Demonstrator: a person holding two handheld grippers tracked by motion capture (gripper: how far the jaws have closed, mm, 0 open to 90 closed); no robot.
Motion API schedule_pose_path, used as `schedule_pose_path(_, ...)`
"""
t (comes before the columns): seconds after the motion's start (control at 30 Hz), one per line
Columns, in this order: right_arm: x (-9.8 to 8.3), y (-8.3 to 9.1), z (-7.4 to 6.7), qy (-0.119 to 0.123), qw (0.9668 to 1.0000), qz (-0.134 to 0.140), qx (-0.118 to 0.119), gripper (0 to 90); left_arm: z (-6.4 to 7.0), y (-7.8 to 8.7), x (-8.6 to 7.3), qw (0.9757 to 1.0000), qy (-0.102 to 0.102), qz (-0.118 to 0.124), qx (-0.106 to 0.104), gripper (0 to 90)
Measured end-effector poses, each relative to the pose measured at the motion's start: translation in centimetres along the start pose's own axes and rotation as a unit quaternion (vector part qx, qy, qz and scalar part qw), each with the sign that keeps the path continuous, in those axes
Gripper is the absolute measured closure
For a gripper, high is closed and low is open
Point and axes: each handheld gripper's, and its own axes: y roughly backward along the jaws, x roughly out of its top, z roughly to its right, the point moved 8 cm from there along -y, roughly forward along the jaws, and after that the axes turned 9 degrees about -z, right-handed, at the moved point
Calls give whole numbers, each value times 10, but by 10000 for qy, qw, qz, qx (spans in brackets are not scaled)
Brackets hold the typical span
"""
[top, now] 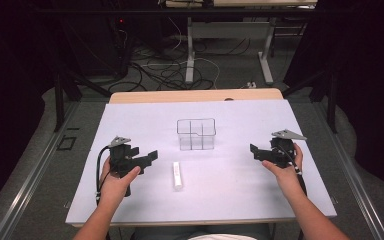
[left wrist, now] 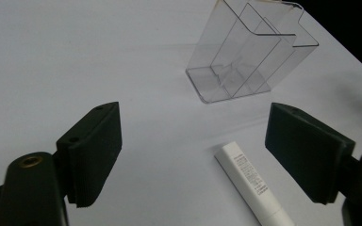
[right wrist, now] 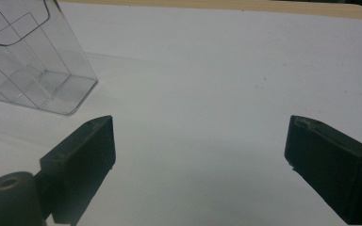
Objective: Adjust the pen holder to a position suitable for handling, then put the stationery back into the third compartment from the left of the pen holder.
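While both forearms reach in from the near edge, the person holds one gripper in each hand above a table [top: 130, 210] covered by a white sheet.

Left gripper [top: 150, 157]: held over the left part of the sheet, pointing toward the centre. In the left gripper view its jaws stand wide apart with nothing between them; bare sheet lies between the pads.

Right gripper [top: 253, 150]: held over the right part of the sheet, pointing inward. In the right gripper view its jaws are likewise spread wide and hold nothing.

White tube [top: 177, 175]: lies flat on the sheet, near the middle and toward the person, between the two grippers but closer to the left one. In the left gripper view it lies ahead of the jaws, just inside the right-hand pad, with small printed text along its side that is too fine to read.

Clear organizer [top: 196, 133]: a transparent box with inner dividers, standing upright on the sheet just beyond the tube and apart from it. Its compartments look empty.

Beyond the far table edge, cables [top: 165, 70] lie on the floor.
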Motion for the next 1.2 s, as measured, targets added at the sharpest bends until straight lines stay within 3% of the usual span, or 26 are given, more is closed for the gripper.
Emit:
schedule_pose_path(0.2,0,1,2,-8,10000,-10,35,58,18,-5,7,9995,-267,-143,88,217)
schedule_pose_path(0.33,0,2,1,-66,9999,-19,73,50,31,-9,11,9996,-259,-92,-50,249)
schedule_pose_path(0.47,1,2,0,-56,10000,25,59,46,40,-13,14,9997,-156,-159,-117,280)
schedule_pose_path(0.67,2,2,-1,-60,10000,16,67,45,47,-24,8,9986,98,-451,-239,313)
schedule_pose_path(0.8,1,2,0,-75,9999,-1,78,46,49,-31,3,9965,440,-642,-315,383)
schedule_pose_path(0.97,0,1,0,-100,9999,-23,99,56,47,-36,-5,9910,773,-1044,-336,433)
schedule_pose_path(1.03,0,1,0,-108,9999,-19,109,61,47,-37,-9,9883,885,-1202,-321,456)
schedule_pose_path(1.2,1,1,-1,-135,9998,-15,120,64,46,-40,-15,9853,1044,-1331,-245,464)
